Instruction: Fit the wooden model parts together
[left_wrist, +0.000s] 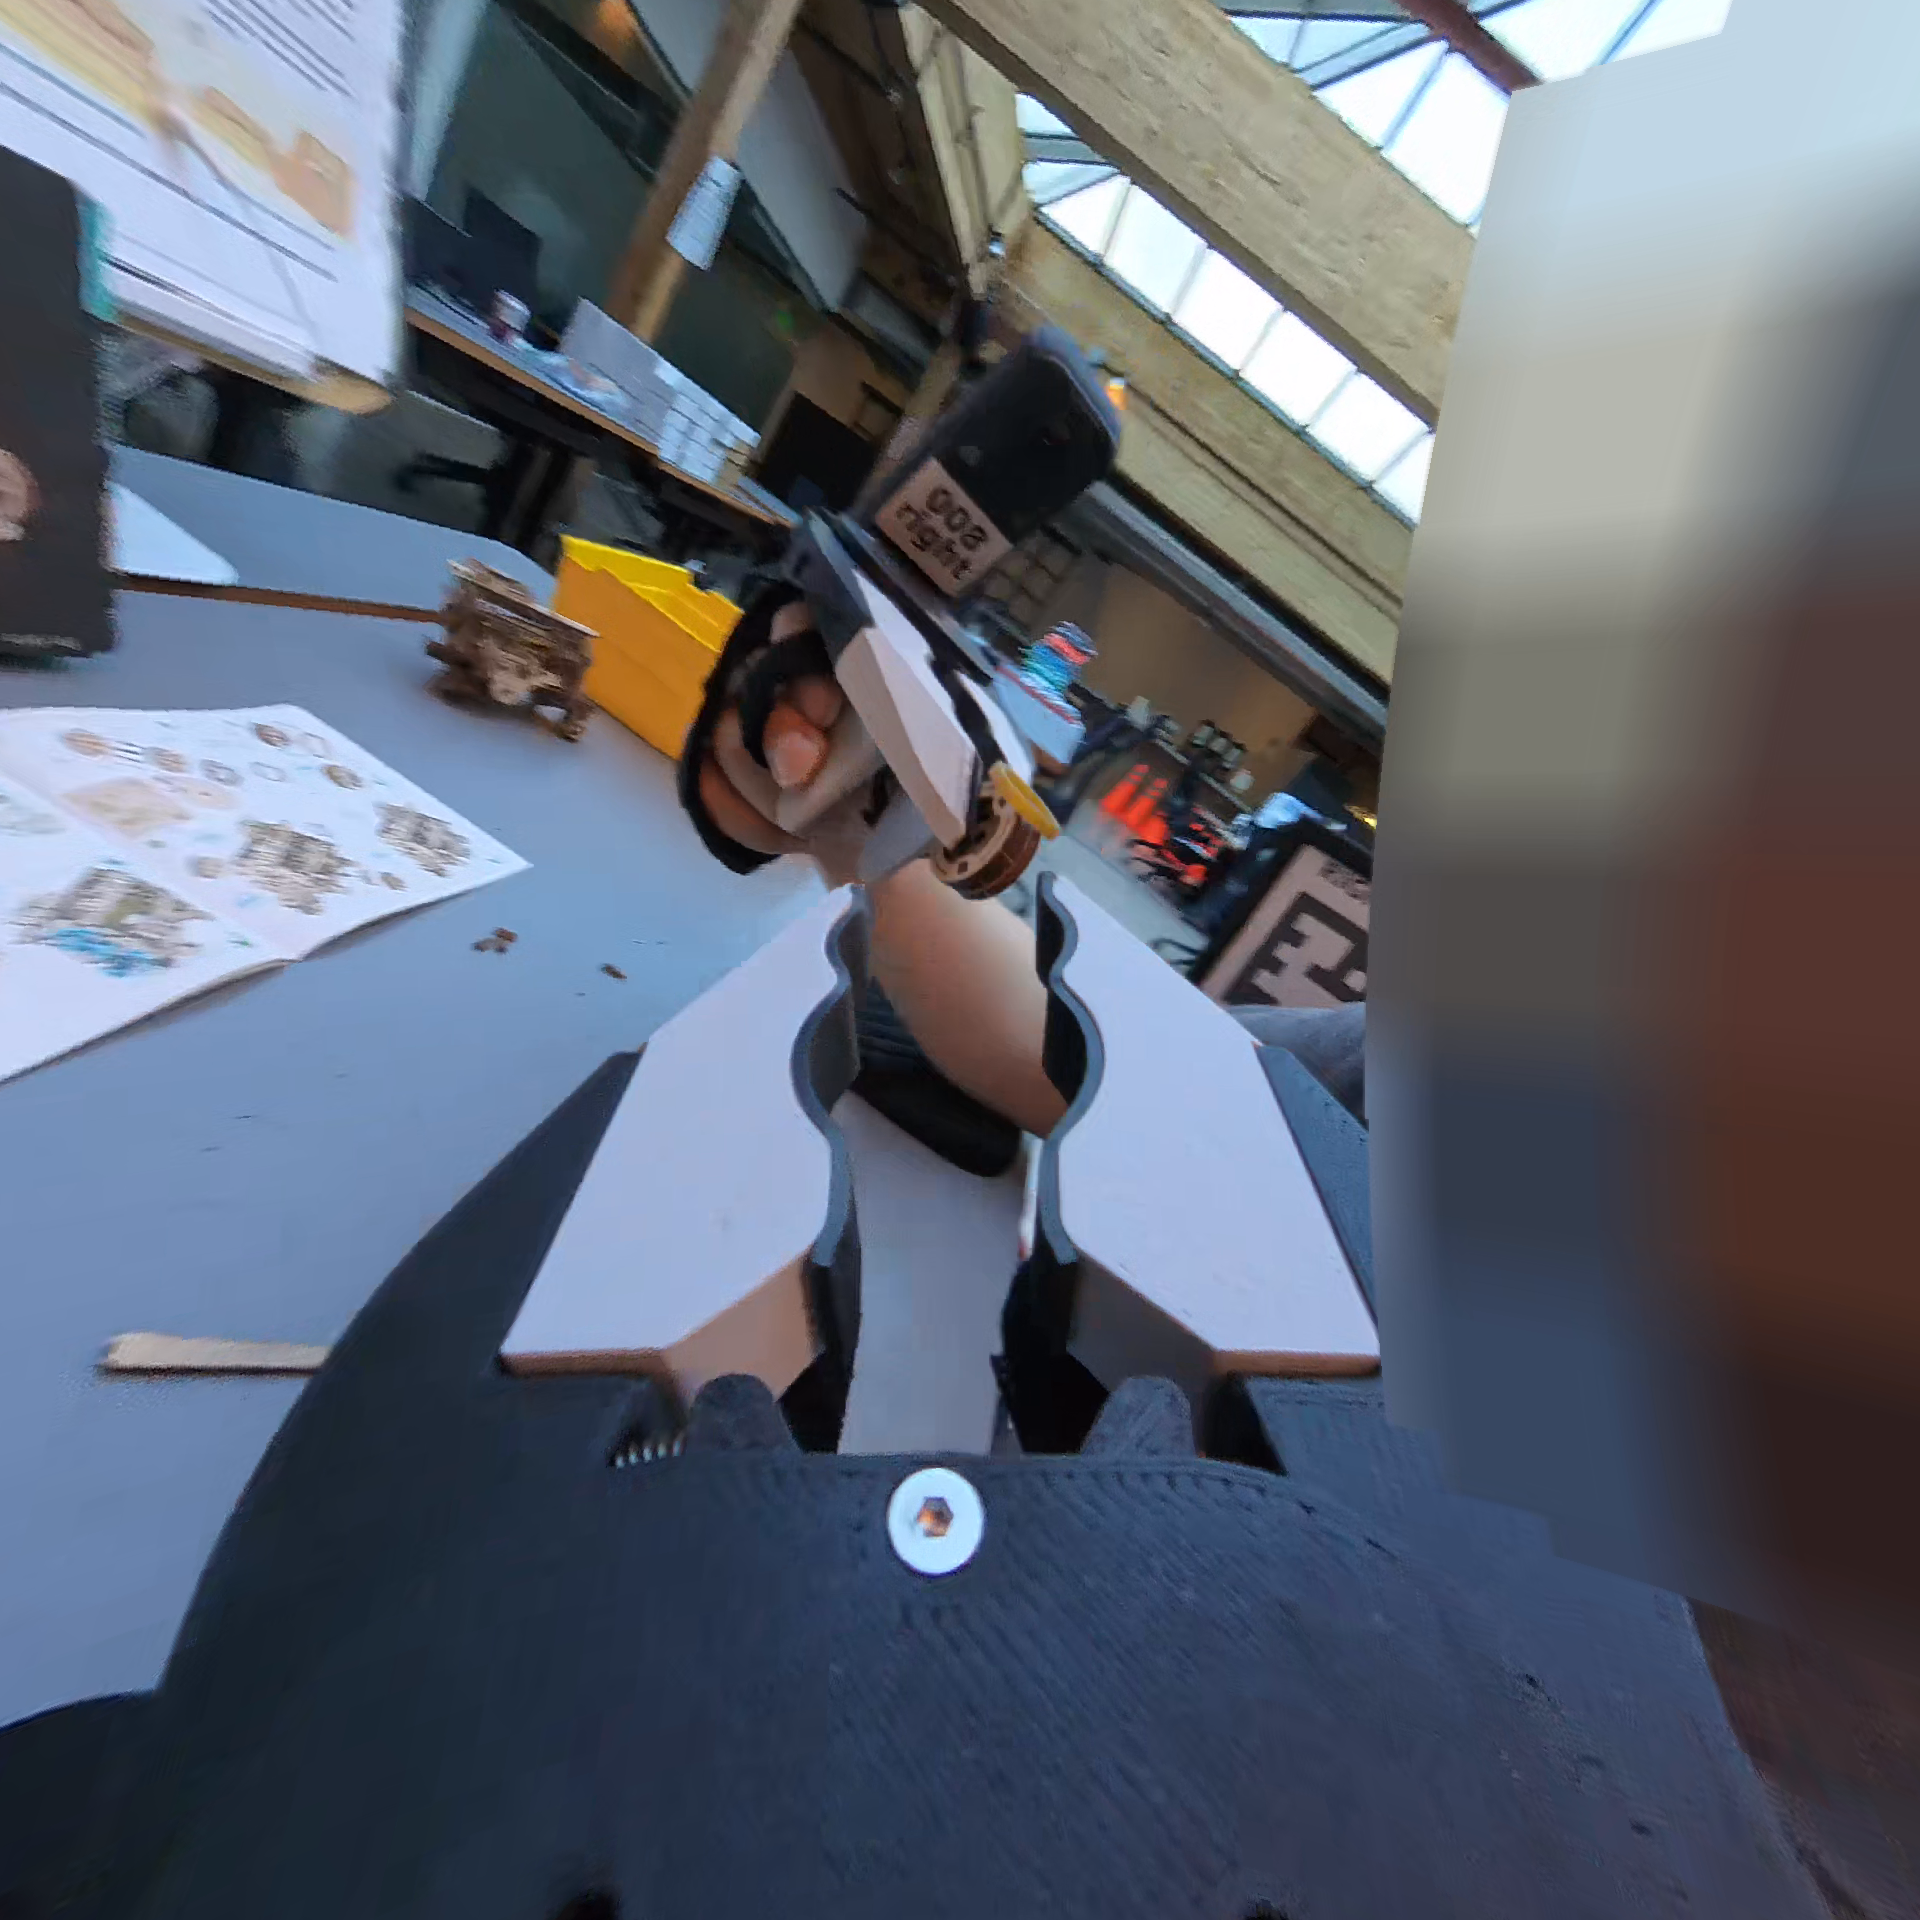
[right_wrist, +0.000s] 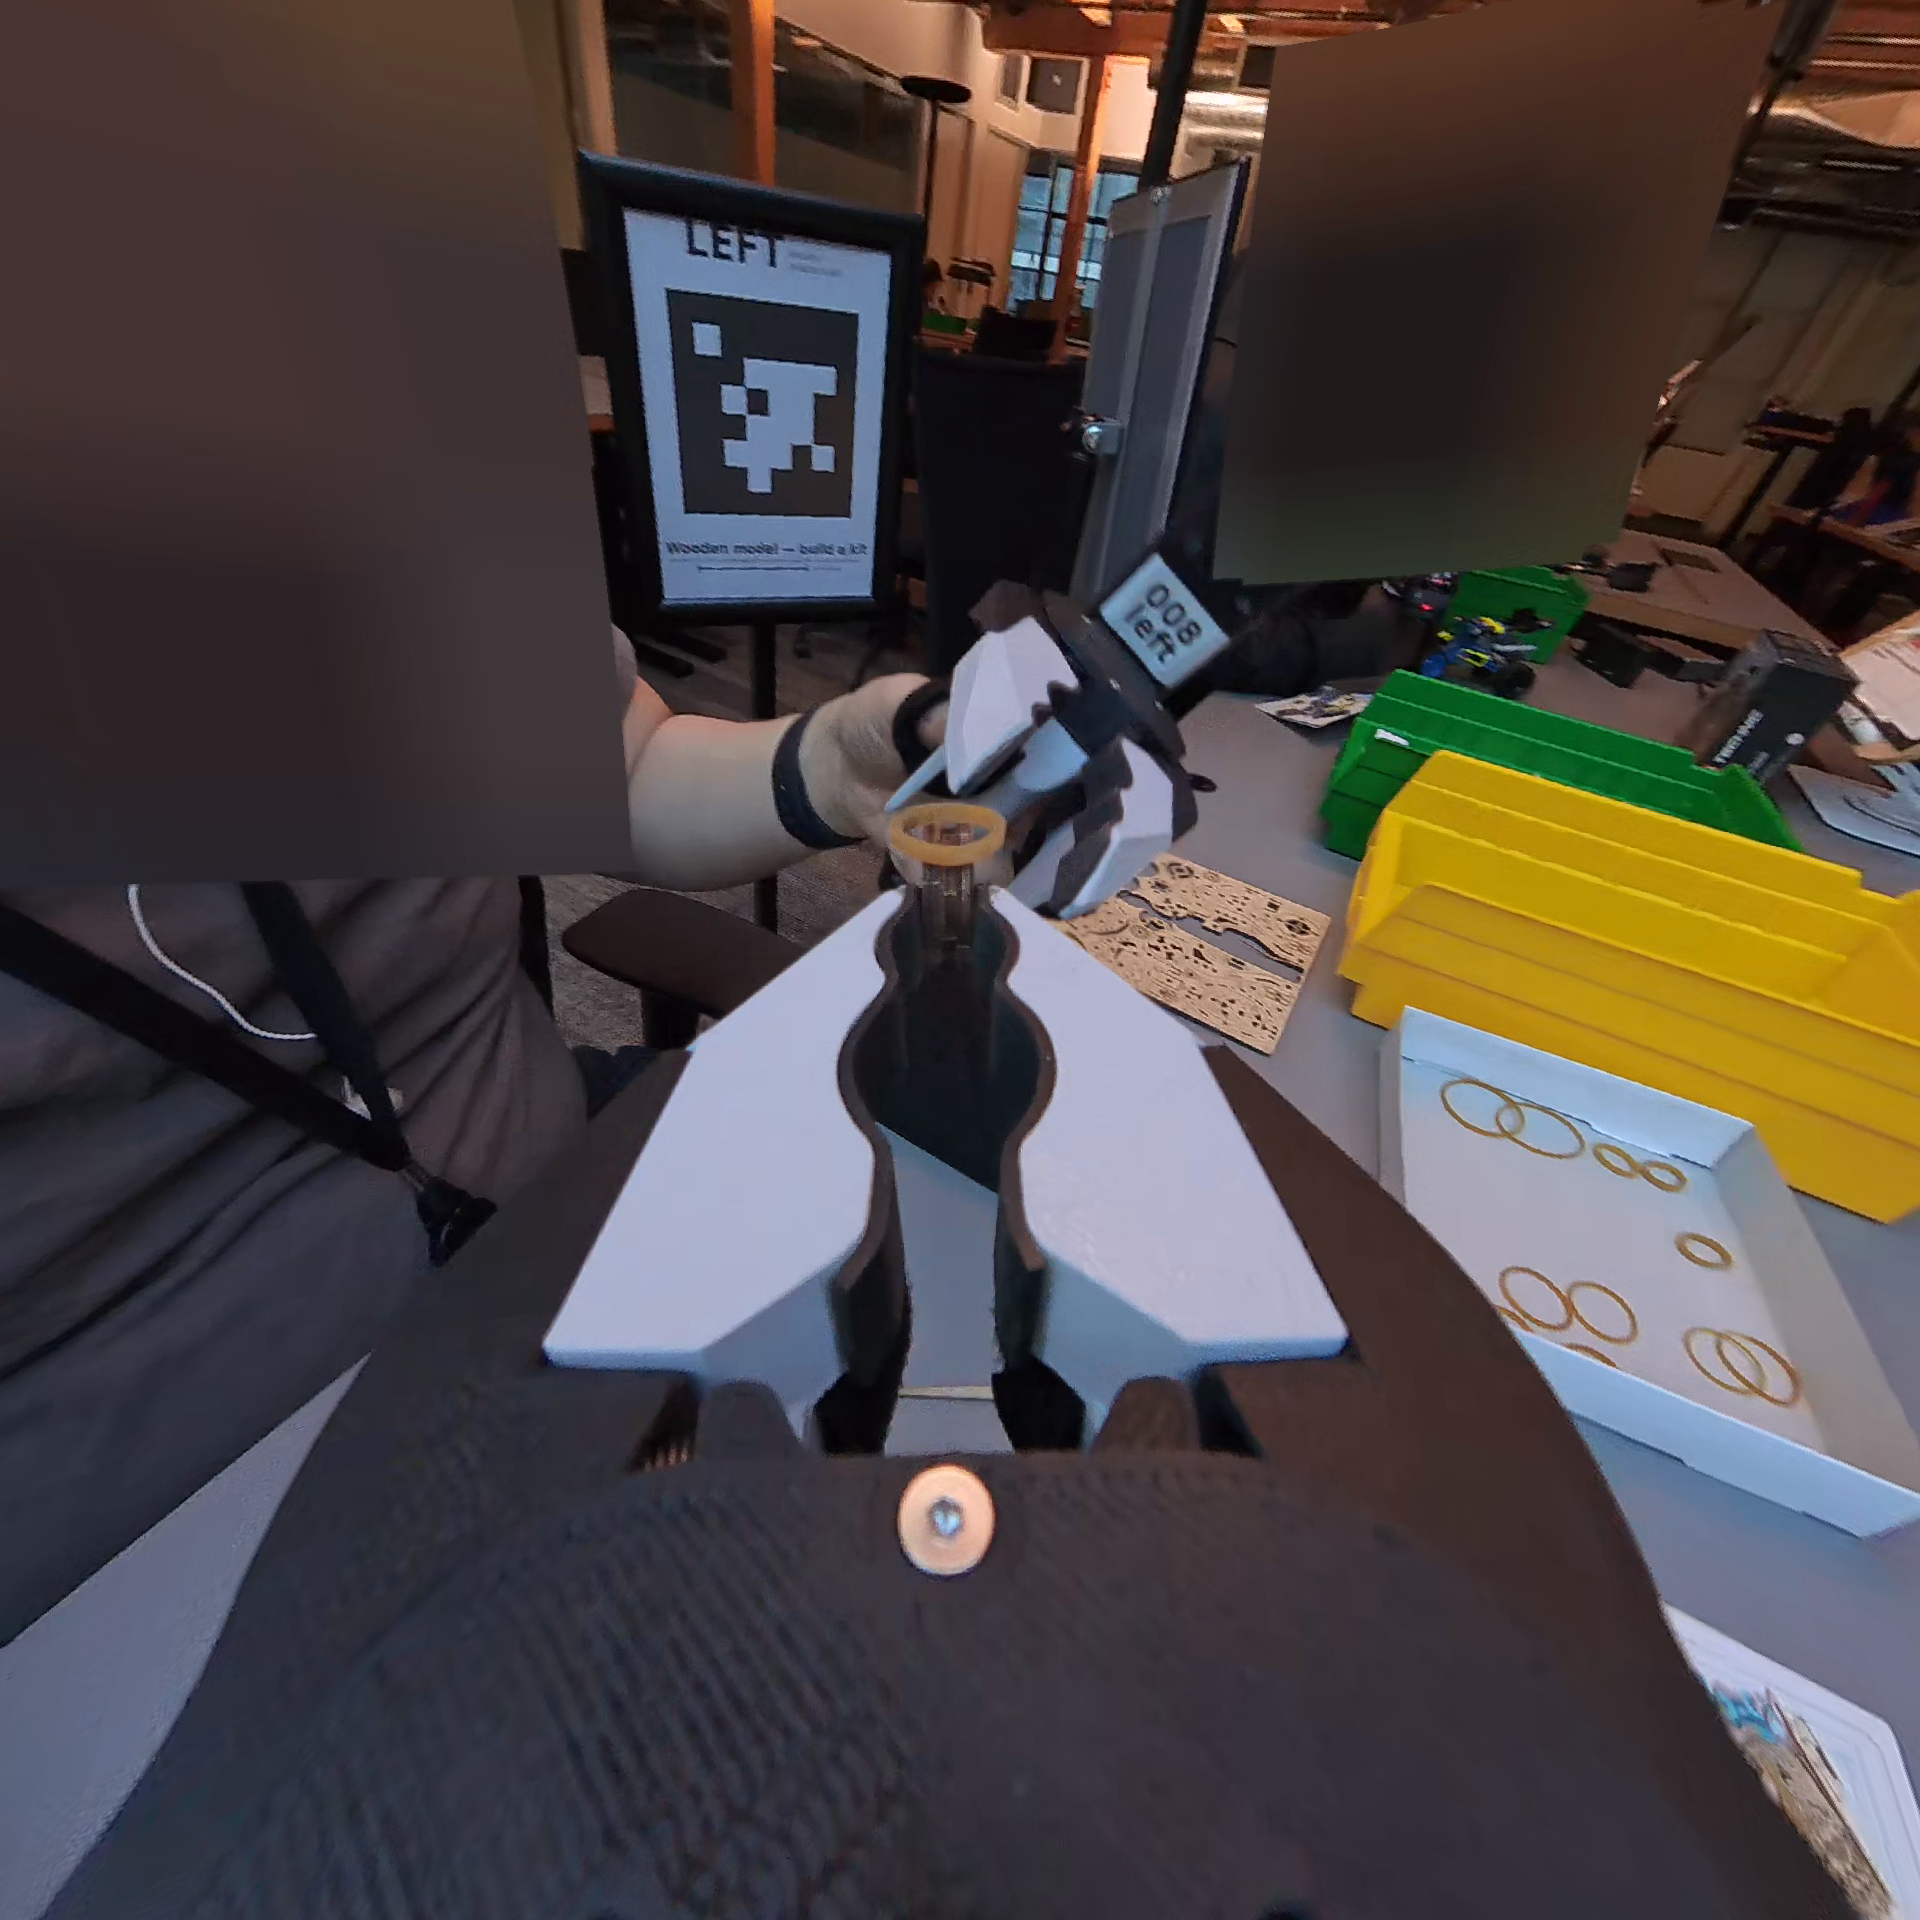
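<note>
My right gripper (right_wrist: 945, 909) is shut on a small round wooden wheel part (right_wrist: 948, 891) with a yellow rubber band (right_wrist: 945, 833) looped over its top. It holds the part up above the grey table (left_wrist: 364, 1091). The left wrist view shows the same gripper (left_wrist: 977, 831) and the wheel (left_wrist: 982, 860) just beyond my left fingertips. My left gripper (left_wrist: 951, 899) is open and empty, its jaws wide apart and pointed at the wheel. In the right wrist view one of its white fingers (right_wrist: 987, 707) sits right behind the band.
A partly built wooden model (left_wrist: 509, 644), a yellow bin (left_wrist: 644, 634) and an open instruction booklet (left_wrist: 208, 831) lie on the table. A white tray (right_wrist: 1455, 1382) of rubber bands, yellow bins (right_wrist: 1610, 935), a green bin (right_wrist: 1507, 748) and a punched wooden sheet (right_wrist: 1195, 945) lie to the right. The person's torso is close on the left. Both grippers' tips are close together, under 4 cm apart.
</note>
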